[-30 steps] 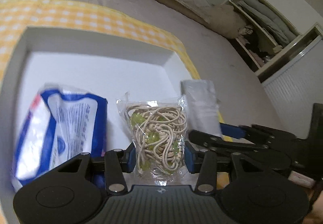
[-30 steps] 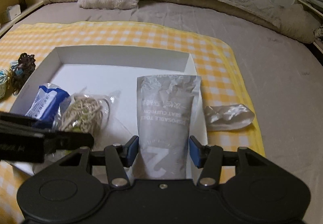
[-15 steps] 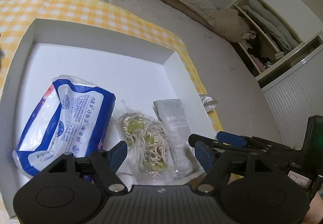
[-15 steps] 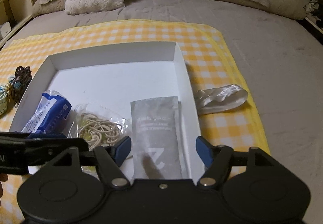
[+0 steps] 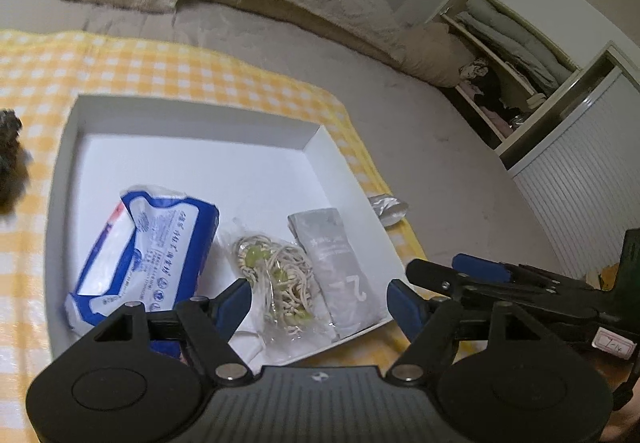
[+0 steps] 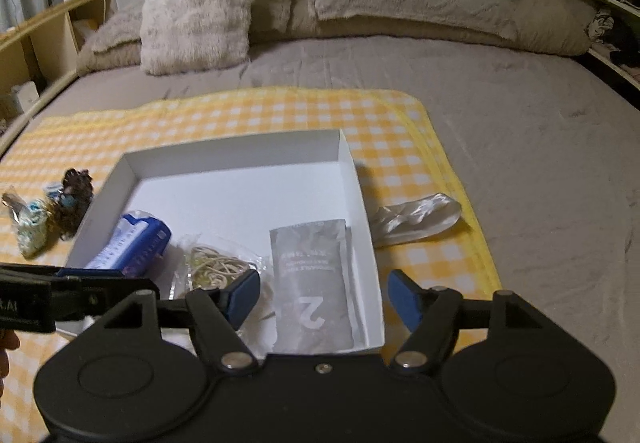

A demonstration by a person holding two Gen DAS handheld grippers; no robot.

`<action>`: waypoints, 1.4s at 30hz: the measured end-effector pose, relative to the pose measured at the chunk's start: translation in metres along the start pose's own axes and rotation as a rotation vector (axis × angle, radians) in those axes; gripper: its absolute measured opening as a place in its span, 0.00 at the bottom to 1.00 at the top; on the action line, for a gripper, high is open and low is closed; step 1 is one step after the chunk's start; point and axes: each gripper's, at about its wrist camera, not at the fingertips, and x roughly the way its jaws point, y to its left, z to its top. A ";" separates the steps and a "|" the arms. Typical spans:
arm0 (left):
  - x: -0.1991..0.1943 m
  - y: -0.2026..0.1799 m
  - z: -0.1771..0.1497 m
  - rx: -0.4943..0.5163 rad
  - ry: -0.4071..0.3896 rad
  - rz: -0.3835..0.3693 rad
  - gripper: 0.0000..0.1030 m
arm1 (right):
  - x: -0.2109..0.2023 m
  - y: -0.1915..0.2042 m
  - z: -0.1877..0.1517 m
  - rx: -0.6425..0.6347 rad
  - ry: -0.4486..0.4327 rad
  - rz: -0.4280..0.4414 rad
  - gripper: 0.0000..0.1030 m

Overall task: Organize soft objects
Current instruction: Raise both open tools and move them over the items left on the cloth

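Observation:
A white shallow box (image 5: 192,115) (image 6: 356,179) sits on a yellow checked cloth (image 6: 280,111) on the bed. In it lie a blue tissue pack (image 5: 148,247) (image 6: 132,247), a clear bag of cream cord (image 5: 280,275) (image 6: 212,263) and a grey packet marked 2 (image 5: 340,263) (image 6: 312,283). My left gripper (image 5: 320,303) hovers open above the cord bag, holding nothing. My right gripper (image 6: 324,299) hovers open above the grey packet, also holding nothing. It shows in the left wrist view (image 5: 480,275) at the right.
A shiny silver pouch (image 6: 416,219) (image 5: 388,205) lies on the cloth right of the box. Small bundles (image 6: 52,211) rest on the cloth to the left. Fluffy pillows (image 6: 200,11) line the head of the bed. Shelves (image 5: 512,55) with folded bedding stand at the right.
Both grippers opened, letting go of the cord bag and the grey packet, which now lie in the box. Both then pulled up and back.

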 end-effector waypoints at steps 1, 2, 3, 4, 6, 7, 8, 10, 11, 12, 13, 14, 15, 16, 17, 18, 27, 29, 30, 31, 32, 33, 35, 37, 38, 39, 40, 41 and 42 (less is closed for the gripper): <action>-0.005 0.000 0.000 0.006 -0.007 0.001 0.74 | -0.005 0.000 -0.001 0.001 -0.010 0.003 0.69; -0.009 -0.001 0.000 0.011 -0.014 0.004 0.74 | -0.010 0.000 -0.001 0.003 -0.019 0.006 0.69; -0.014 -0.002 0.000 0.016 -0.021 0.008 0.74 | -0.016 0.000 -0.001 0.006 -0.030 0.011 0.69; -0.019 -0.003 -0.001 0.022 -0.027 0.011 0.74 | -0.021 0.000 -0.001 0.011 -0.042 0.016 0.69; -0.027 -0.004 -0.001 0.031 -0.040 0.016 0.74 | -0.031 0.000 -0.002 0.020 -0.064 0.023 0.70; -0.031 -0.005 -0.002 0.037 -0.046 0.019 0.74 | -0.035 -0.001 -0.001 0.022 -0.072 0.025 0.70; -0.035 -0.005 -0.002 0.042 -0.051 0.021 0.75 | -0.040 -0.001 -0.002 0.023 -0.081 0.028 0.70; -0.042 -0.007 -0.003 0.052 -0.062 0.026 0.76 | -0.048 0.001 -0.004 0.026 -0.095 0.031 0.70; -0.046 -0.007 -0.004 0.056 -0.066 0.029 0.77 | -0.052 0.002 -0.004 0.026 -0.102 0.034 0.70; -0.049 -0.008 -0.004 0.062 -0.070 0.033 0.77 | -0.055 0.002 -0.005 0.026 -0.108 0.037 0.70; -0.053 -0.009 -0.005 0.069 -0.074 0.037 0.78 | -0.059 0.002 -0.005 0.026 -0.115 0.038 0.70; -0.056 -0.010 -0.005 0.076 -0.078 0.041 0.78 | -0.063 0.003 -0.006 0.026 -0.125 0.039 0.70; -0.059 -0.011 -0.006 0.081 -0.082 0.043 0.78 | -0.067 0.003 -0.006 0.026 -0.133 0.040 0.71; -0.062 -0.011 -0.006 0.087 -0.086 0.046 0.79 | -0.070 0.004 -0.007 0.024 -0.141 0.039 0.71; -0.065 -0.011 -0.007 0.091 -0.090 0.047 0.79 | -0.073 0.004 -0.008 0.021 -0.148 0.038 0.72; -0.068 -0.012 -0.008 0.096 -0.095 0.051 0.80 | -0.077 0.005 -0.009 0.018 -0.155 0.039 0.72; -0.093 -0.011 -0.013 0.147 -0.150 0.116 0.98 | -0.098 0.012 -0.017 0.009 -0.203 0.048 0.80; -0.099 -0.009 -0.014 0.163 -0.184 0.145 1.00 | -0.100 0.014 -0.018 0.010 -0.210 0.050 0.83; -0.102 -0.008 -0.014 0.173 -0.199 0.161 1.00 | -0.101 0.015 -0.018 0.010 -0.211 0.051 0.86; -0.104 -0.007 -0.015 0.185 -0.213 0.176 1.00 | -0.101 0.017 -0.018 0.009 -0.215 0.049 0.88; -0.107 -0.006 -0.015 0.199 -0.227 0.192 1.00 | -0.101 0.019 -0.019 0.007 -0.217 0.044 0.91; -0.109 -0.005 -0.015 0.210 -0.237 0.207 1.00 | -0.101 0.020 -0.018 0.004 -0.217 0.042 0.94; -0.114 -0.003 -0.016 0.232 -0.262 0.244 1.00 | -0.101 0.024 -0.018 0.005 -0.228 0.036 0.98; -0.117 -0.001 -0.015 0.250 -0.276 0.275 1.00 | -0.102 0.027 -0.018 0.013 -0.240 0.040 1.00; -0.119 0.001 -0.015 0.259 -0.278 0.287 1.00 | -0.102 0.028 -0.017 0.017 -0.244 0.044 1.00; -0.121 0.002 -0.014 0.264 -0.283 0.295 1.00 | -0.102 0.030 -0.018 0.017 -0.247 0.046 1.00; -0.122 0.004 -0.013 0.267 -0.288 0.303 1.00 | -0.102 0.032 -0.017 0.014 -0.251 0.043 1.00; -0.123 0.005 -0.013 0.269 -0.293 0.312 1.00 | -0.101 0.035 -0.017 0.010 -0.257 0.037 1.00; -0.125 0.006 -0.011 0.269 -0.296 0.319 1.00 | -0.100 0.038 -0.016 0.004 -0.263 0.029 1.00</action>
